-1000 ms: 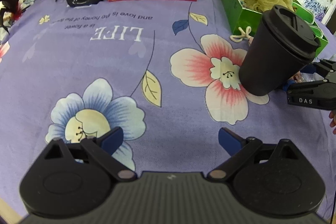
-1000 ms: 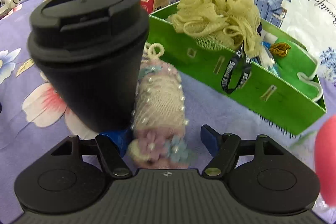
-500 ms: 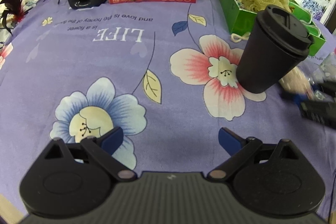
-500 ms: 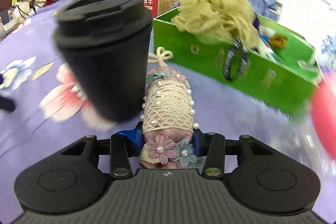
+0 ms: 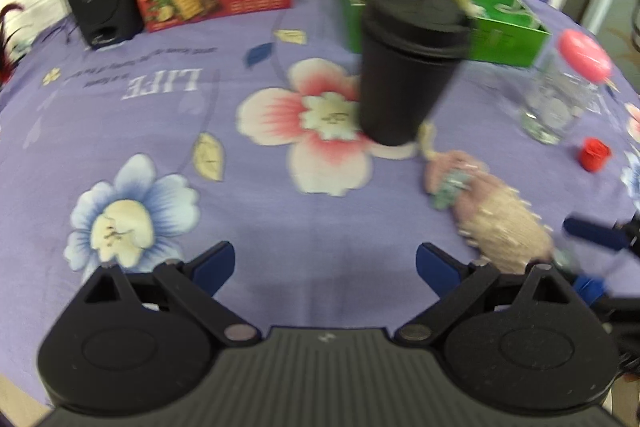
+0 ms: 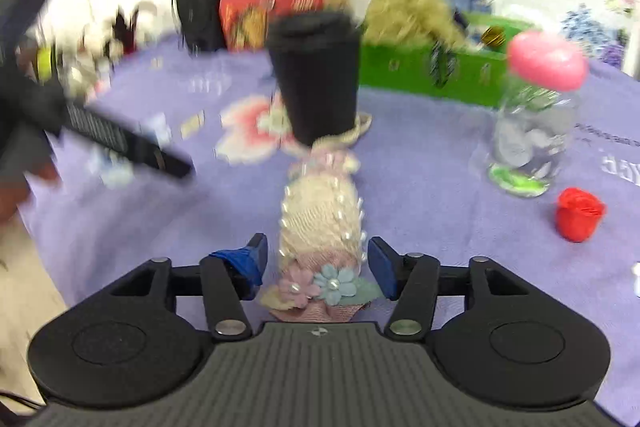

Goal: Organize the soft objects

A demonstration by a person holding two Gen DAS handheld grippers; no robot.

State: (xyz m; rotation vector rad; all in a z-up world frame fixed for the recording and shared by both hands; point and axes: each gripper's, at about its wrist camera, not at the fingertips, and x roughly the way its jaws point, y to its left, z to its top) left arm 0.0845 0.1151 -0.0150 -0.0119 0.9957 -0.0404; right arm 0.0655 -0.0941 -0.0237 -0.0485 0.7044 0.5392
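Lace pouch (image 6: 322, 227) lies low in the frame's centre between the right gripper (image 6: 318, 267), whose jaws are opening just clear of it; re-close squarely on its body, while the left gripper (image 5: 326, 263) gapes empty.

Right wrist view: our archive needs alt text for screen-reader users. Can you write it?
A lace pouch with pearls and fabric flowers lies between the opening jaws of the right gripper, pads apart from it. Behind stand a black cup, green box and pink-lidded jar.
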